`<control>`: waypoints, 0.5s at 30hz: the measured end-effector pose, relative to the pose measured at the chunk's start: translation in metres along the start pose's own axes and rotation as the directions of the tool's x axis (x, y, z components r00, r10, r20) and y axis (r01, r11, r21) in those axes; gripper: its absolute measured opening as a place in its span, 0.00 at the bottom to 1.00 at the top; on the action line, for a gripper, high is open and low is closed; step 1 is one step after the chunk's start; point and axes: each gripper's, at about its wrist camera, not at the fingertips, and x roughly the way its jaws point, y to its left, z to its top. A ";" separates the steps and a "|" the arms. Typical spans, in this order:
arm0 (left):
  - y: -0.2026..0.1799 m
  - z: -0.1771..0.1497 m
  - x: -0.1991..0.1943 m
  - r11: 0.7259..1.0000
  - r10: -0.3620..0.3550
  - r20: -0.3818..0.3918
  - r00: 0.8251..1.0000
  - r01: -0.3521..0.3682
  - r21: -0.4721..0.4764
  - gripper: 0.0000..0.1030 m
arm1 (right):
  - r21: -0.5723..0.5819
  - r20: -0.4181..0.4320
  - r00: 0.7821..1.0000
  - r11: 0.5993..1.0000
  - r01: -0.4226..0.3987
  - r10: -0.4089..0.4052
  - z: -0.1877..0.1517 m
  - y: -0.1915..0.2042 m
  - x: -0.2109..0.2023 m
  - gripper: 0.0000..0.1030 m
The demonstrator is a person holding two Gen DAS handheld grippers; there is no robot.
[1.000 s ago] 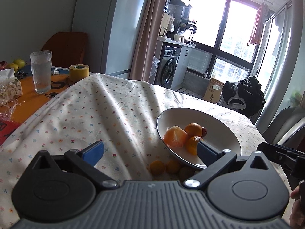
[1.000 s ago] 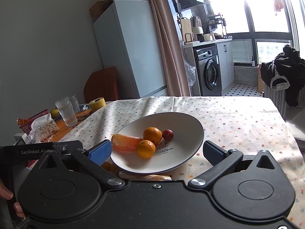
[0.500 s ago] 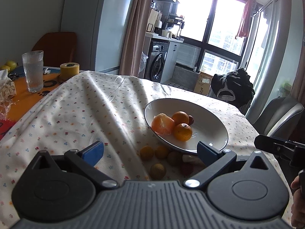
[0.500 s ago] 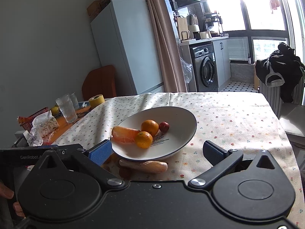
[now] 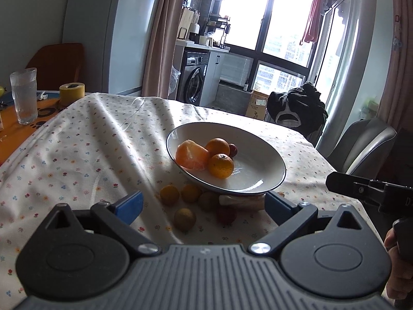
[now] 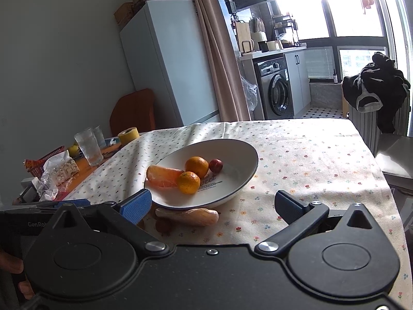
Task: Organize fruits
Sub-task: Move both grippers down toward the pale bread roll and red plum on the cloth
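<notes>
1. White, with a dark rim, the bowl (image 6: 240,152) sits on the flowered tablecloth (image 6: 309,155) near the table's front edge, tipped a little because it rests partly on fruit underneath.
2. Inside the bowl lie a peeled orange segment cluster (image 6: 163,176), two mandarins (image 6: 188,182) (image 6: 196,166) and a small red fruit (image 6: 215,165), all bunched toward its left side.
3. A pale elongated fruit (image 6: 189,216) lies just under the bowl's near rim, its long axis running left to right across the cloth.
4. Loose on the cloth by that rim are small round fruits: two orange ones (image 5: 169,194) (image 5: 190,192), a yellowish one (image 5: 184,219) and a dark red one (image 5: 226,215).
5. Left gripper (image 5: 204,204) hovers low over these loose fruits, its blue-padded jaws spread wide and holding nothing.
6. Right gripper (image 6: 211,205) hangs before the bowl, jaws likewise wide apart and empty.
7. A water glass (image 5: 23,95) and a yellow tape roll (image 5: 71,94) stand on the uncovered orange end of the table.
</notes>
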 end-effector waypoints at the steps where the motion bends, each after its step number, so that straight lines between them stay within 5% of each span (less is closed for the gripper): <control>1: -0.001 0.000 0.002 1.000 -0.003 -0.001 1.000 0.003 0.002 0.95 | 0.001 -0.002 1.000 1.000 0.002 -0.002 -0.001 -0.001 0.001 0.99; 6: -0.004 -0.004 0.010 1.000 -0.015 -0.019 1.000 0.015 0.000 0.85 | 0.007 -0.015 1.000 1.000 0.002 -0.002 -0.006 -0.006 0.004 0.99; 15: -0.010 -0.011 0.025 0.999 -0.043 -0.059 0.997 0.043 0.001 0.58 | 0.018 -0.054 0.998 1.000 -0.021 0.022 -0.015 -0.013 0.016 0.82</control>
